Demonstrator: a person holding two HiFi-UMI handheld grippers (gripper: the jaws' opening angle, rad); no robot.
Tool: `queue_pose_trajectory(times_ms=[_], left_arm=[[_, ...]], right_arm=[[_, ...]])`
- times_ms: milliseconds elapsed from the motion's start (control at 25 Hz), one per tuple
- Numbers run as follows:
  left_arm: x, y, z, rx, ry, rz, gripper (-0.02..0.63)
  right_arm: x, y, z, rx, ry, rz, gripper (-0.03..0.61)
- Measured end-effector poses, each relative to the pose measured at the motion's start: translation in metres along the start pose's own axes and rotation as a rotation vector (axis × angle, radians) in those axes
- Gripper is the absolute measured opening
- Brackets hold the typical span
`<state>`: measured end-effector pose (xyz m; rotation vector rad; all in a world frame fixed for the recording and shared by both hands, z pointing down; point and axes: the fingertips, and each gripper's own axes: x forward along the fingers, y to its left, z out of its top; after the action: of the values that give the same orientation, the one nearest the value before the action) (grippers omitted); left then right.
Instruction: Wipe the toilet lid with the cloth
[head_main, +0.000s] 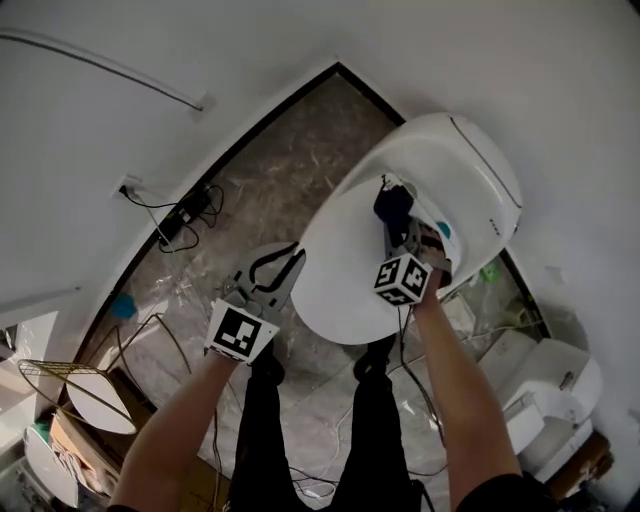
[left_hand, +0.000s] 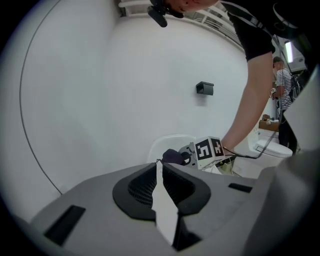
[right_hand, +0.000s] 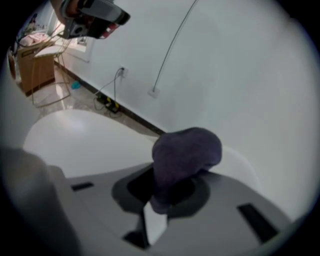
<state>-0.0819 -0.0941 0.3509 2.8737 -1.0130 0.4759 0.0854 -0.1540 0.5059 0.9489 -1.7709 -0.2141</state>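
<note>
The white toilet lid (head_main: 345, 265) lies closed below me, with the tank (head_main: 470, 165) behind it. My right gripper (head_main: 396, 226) is shut on a dark purple cloth (head_main: 393, 204) and holds it at the lid's rear edge, close to the tank. In the right gripper view the cloth (right_hand: 185, 155) bulges out over the jaws and hides their tips, with the lid (right_hand: 85, 137) spreading to the left. My left gripper (head_main: 291, 263) hovers off the lid's left side over the floor, shut on nothing. The left gripper view shows its tips (left_hand: 159, 165) meeting, with the cloth (left_hand: 172, 156) beyond them.
A power strip with cables (head_main: 185, 213) lies on the marble floor by the left wall. A wire rack (head_main: 70, 385) stands at the lower left and a white fixture (head_main: 555, 390) at the lower right. A black hook (left_hand: 205, 88) is on the wall. Another person (left_hand: 284, 92) stands far right.
</note>
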Motion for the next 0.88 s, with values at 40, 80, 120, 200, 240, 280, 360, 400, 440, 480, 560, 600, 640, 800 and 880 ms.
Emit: queue_pose_trajectory(times_ms=[40, 80, 120, 200, 240, 280, 360, 400, 440, 480, 560, 600, 640, 800, 880], left_arm=[[0.002, -0.002, -0.01, -0.008, 0.014, 0.008, 0.049], [0.004, -0.005, -0.019, -0.023, 0.032, 0.016, 0.049], [0.006, -0.007, -0.026, -0.035, 0.044, 0.021, 0.049], [0.011, -0.01, -0.032, -0.035, 0.048, 0.018, 0.049], [0.012, -0.01, -0.033, -0.026, 0.046, 0.012, 0.049], [0.012, -0.01, -0.035, -0.02, 0.045, 0.008, 0.049], [0.01, -0.009, -0.04, -0.024, 0.056, 0.01, 0.049], [0.01, -0.007, -0.042, -0.03, 0.063, 0.016, 0.049], [0.011, -0.005, -0.044, -0.035, 0.069, 0.022, 0.049], [0.011, -0.003, -0.045, -0.039, 0.074, 0.027, 0.049], [0.012, 0.0, -0.046, -0.048, 0.079, 0.033, 0.049], [0.013, 0.001, -0.046, -0.053, 0.078, 0.035, 0.049], [0.013, 0.002, -0.047, -0.056, 0.079, 0.035, 0.049], [0.01, 0.002, -0.052, -0.051, 0.09, 0.03, 0.049], [0.008, 0.001, -0.054, -0.048, 0.097, 0.031, 0.049]], right_arm=[[0.01, 0.003, -0.003, -0.02, 0.014, 0.011, 0.064], [0.019, 0.005, -0.006, -0.036, 0.025, 0.023, 0.064], [0.028, 0.005, -0.01, -0.051, 0.035, 0.029, 0.064], [0.044, -0.003, -0.015, -0.082, 0.063, 0.023, 0.064], [0.051, -0.009, -0.017, -0.094, 0.082, 0.017, 0.064], [0.056, -0.015, -0.019, -0.103, 0.103, 0.011, 0.064], [0.064, -0.027, -0.021, -0.117, 0.143, 0.005, 0.064], [0.068, -0.033, -0.024, -0.13, 0.165, 0.003, 0.064], [0.071, -0.037, -0.028, -0.149, 0.189, 0.004, 0.064], [0.074, -0.04, -0.032, -0.173, 0.214, 0.006, 0.064], [0.077, -0.041, -0.037, -0.217, 0.25, 0.016, 0.064], [0.078, -0.04, -0.037, -0.233, 0.257, 0.022, 0.064], [0.079, -0.039, -0.037, -0.243, 0.26, 0.028, 0.064], [0.078, -0.033, -0.034, -0.249, 0.271, 0.048, 0.064], [0.075, -0.028, -0.034, -0.262, 0.273, 0.053, 0.064]])
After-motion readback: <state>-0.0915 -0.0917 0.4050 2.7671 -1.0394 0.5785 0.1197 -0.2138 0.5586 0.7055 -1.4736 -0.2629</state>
